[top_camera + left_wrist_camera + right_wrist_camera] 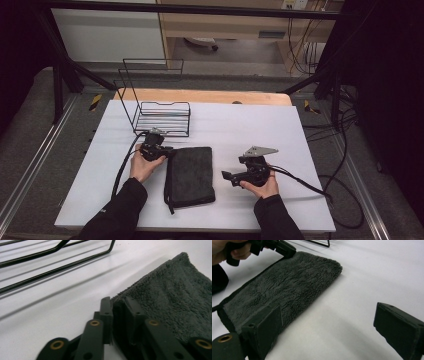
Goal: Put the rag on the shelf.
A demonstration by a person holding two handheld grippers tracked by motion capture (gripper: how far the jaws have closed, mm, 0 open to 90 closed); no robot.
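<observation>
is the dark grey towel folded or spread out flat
Folded. The dark grey fluffy towel lies on the white table as a compact rectangle with a rounded, doubled far edge, clearest in the right gripper view.

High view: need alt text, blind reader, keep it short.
A person at a white table holds a claw in each hand beside a folded dark grey towel: the left claw is at its far-left corner, the right claw open just off its right edge. A black wire rack stands behind.
</observation>
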